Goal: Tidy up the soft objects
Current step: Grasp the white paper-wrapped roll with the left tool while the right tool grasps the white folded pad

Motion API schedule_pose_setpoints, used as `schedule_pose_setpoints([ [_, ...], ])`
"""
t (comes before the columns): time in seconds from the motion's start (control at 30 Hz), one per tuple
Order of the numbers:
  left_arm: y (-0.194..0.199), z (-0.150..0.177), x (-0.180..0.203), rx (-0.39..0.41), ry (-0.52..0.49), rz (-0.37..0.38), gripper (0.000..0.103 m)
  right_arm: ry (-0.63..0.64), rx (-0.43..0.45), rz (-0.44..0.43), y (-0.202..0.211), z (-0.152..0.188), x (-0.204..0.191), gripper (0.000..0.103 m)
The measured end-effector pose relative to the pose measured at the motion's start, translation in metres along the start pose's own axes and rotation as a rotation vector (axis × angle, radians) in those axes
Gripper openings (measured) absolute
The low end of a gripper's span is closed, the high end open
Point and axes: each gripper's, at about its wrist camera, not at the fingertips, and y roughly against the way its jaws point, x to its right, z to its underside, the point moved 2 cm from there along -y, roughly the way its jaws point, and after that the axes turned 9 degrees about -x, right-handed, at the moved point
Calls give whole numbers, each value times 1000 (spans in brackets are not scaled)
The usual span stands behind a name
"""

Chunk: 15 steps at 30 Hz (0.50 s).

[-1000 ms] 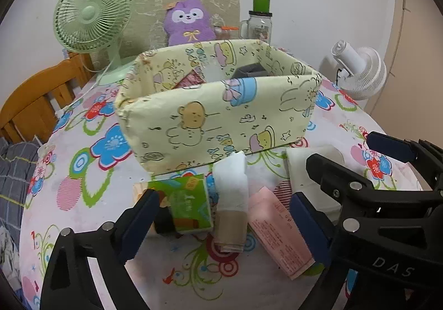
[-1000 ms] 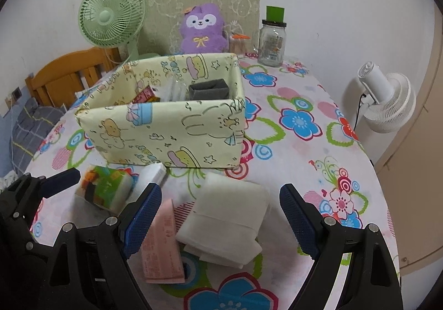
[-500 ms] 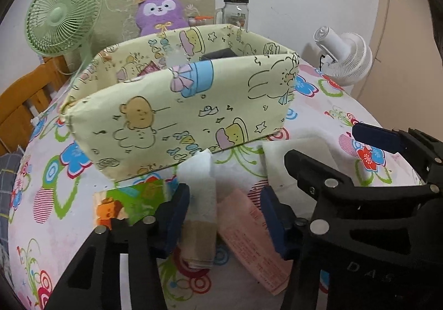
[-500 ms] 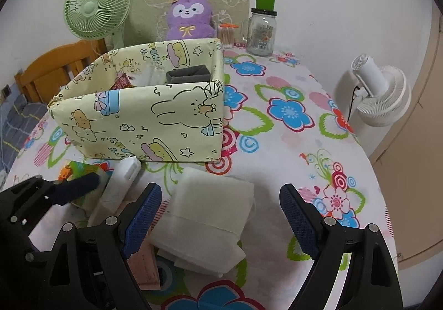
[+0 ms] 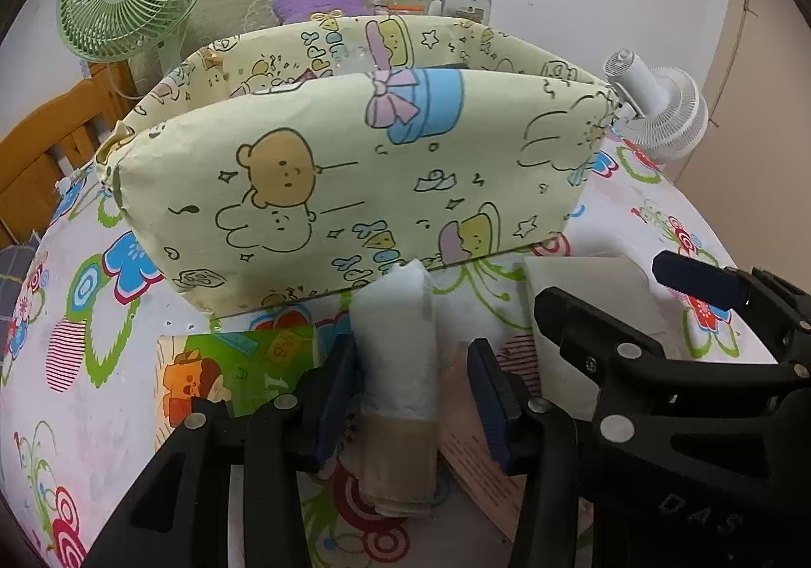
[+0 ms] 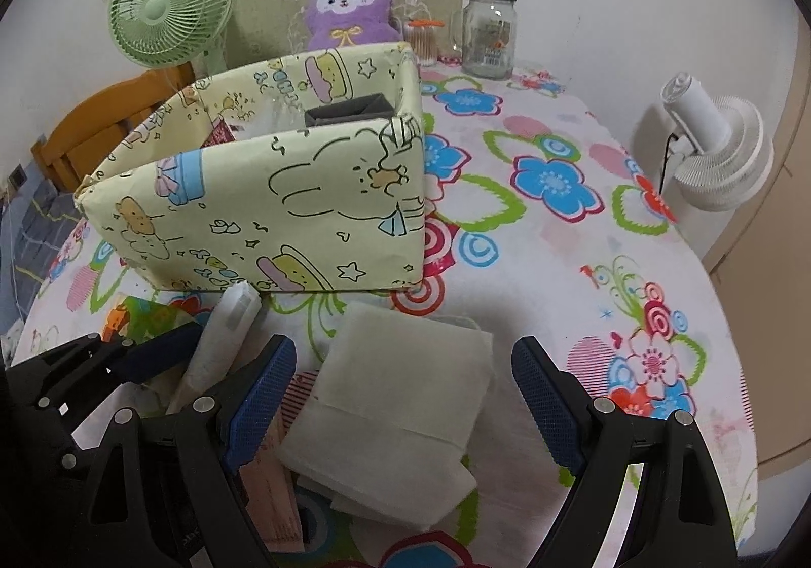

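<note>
The left hand-held gripper [image 5: 413, 395] has just been closing around the white roll [image 5: 400, 365] on the counter [image 6: 557, 263], to lift it into the box [image 5: 355, 172]. The right hand-held gripper [image 6: 400, 395] stays wide open over the folded cloth [image 6: 405, 390].

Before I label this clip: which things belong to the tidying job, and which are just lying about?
Job:
rolled white pack
folded white cloth
green tissue pack
pink packet
yellow fabric box

Lying about:
green fan
purple plush
glass jar
white fan
</note>
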Motion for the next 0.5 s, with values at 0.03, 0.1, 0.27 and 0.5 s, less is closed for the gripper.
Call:
schedule_pose_setpoints([
  [0.03, 0, 0, 0, 1, -1, 0, 47, -3, -4, -3, -2, 0, 0, 89],
  [0.1, -1, 0, 1, 4, -7, -6, 47, -9, -15, -8, -6, -2, -1, 89],
  [0.27, -2, 1, -1, 9, -8, 17, 46, -24, -44, -21, -16, -4, -3, 89],
  [0.5, -2, 2, 5, 16, -45, 30, 31, -48, -76, -13, -28, -4, -3, 82],
])
